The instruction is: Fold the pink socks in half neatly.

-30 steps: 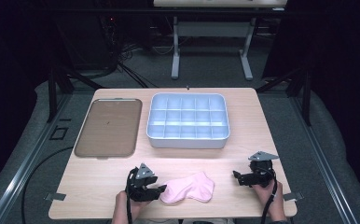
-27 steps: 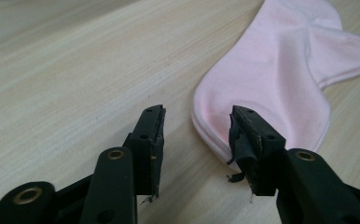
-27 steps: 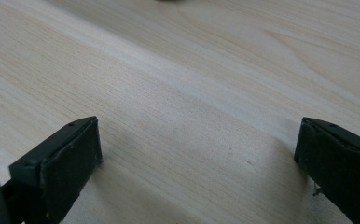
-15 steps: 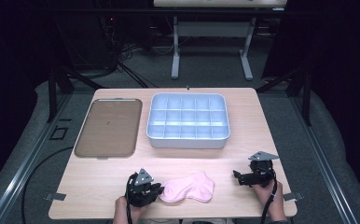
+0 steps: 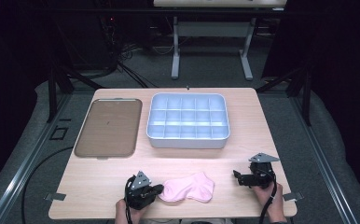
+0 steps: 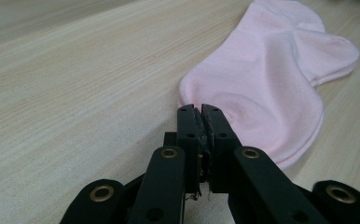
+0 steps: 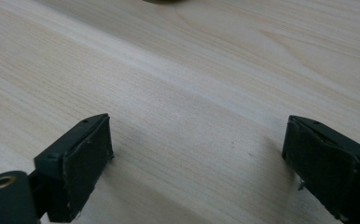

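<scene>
sock (image 6: 280, 84) edge under shut jaws hidden | toe cut off at top

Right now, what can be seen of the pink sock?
The pink sock is a short ankle sock of soft, thin knit, lying flat and slightly creased on the wooden table near its front edge, between the two hands. One end widens into two rounded lobes. The left gripper has just been closing, and its fingers now stand together at the sock's near end, seemingly pinching the fabric edge. Nothing else touches it.

Overhead view, two close table-level (image 5: 99, 182) views
</scene>
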